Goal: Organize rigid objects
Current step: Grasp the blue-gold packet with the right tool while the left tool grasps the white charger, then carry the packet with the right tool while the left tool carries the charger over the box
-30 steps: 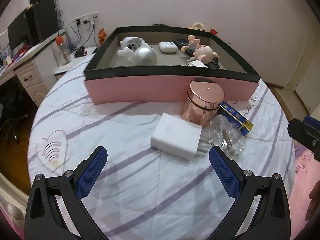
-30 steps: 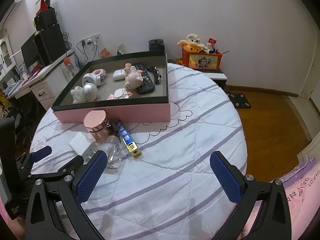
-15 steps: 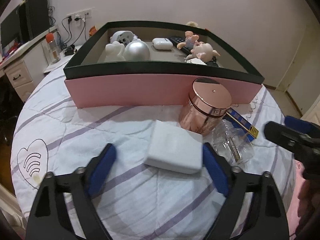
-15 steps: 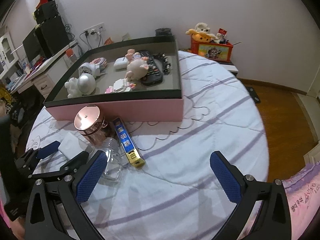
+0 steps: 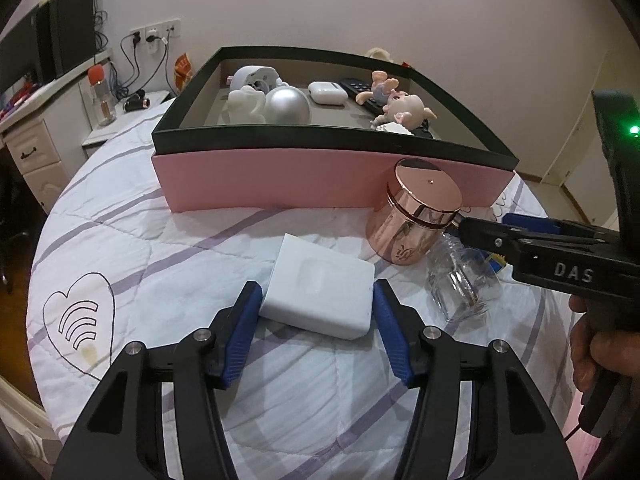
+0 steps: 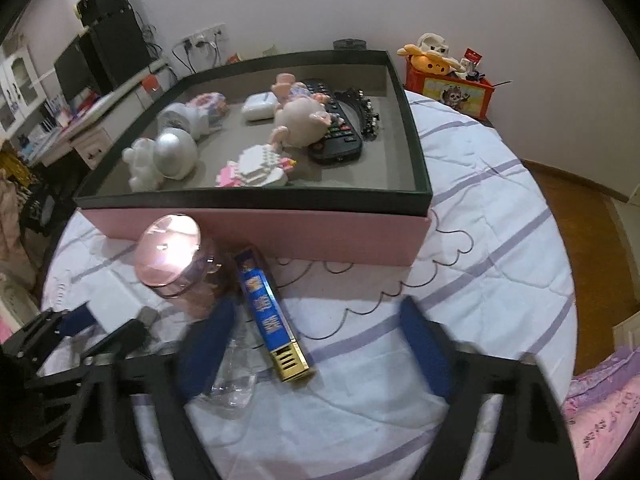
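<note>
Your left gripper (image 5: 316, 312) is closing around the flat white rectangular box (image 5: 320, 288) lying on the bed directly ahead, pads flanking its short sides, not yet clearly pressing.

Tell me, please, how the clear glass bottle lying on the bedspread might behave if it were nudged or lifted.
The clear glass bottle lies on its side, so it would probably roll. Its smooth glass looks slippery and breakable. The soft quilted bedspread may slow it, though the rose-gold canister close by could get knocked.

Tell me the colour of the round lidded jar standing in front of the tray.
Shiny rose gold, like polished copper. The jar shows best in the left wrist view.
</note>
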{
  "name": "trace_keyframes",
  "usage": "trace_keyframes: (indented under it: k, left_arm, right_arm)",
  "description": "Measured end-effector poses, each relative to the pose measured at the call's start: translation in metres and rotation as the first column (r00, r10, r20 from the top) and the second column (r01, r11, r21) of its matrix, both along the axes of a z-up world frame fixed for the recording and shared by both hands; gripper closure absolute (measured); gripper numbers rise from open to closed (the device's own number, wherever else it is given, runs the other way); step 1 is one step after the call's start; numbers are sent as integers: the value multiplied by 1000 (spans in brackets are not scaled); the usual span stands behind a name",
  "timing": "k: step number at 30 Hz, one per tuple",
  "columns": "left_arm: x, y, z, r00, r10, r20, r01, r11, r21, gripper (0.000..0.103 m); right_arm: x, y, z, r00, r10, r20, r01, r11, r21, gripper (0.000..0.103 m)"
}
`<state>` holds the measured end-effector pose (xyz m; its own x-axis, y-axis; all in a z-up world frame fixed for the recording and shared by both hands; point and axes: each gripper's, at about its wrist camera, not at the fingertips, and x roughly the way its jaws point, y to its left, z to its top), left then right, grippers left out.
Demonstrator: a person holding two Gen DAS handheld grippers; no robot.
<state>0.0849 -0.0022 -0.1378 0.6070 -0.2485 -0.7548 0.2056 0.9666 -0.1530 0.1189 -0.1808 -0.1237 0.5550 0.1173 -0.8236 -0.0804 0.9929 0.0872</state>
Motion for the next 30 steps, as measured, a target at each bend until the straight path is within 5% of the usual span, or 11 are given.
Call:
trace_keyframes:
  k: [10,15,30]
  left_arm:
    - [1,0,-1,1000,2,4,-2,1000,-9,45]
    - [-2,2,1,1000,10,4,-10,1000,-19,46]
    - [-23,21,33,997,47,62,-44,998,-40,46]
  right_arm:
    - [9,16,-14,998,68,-13,-69,995,-79,42]
    - [-3,16,-9,995,99,2,-99,995,-32,88]
    - [-44,-14,19,997,49,55,-53,996,74,88]
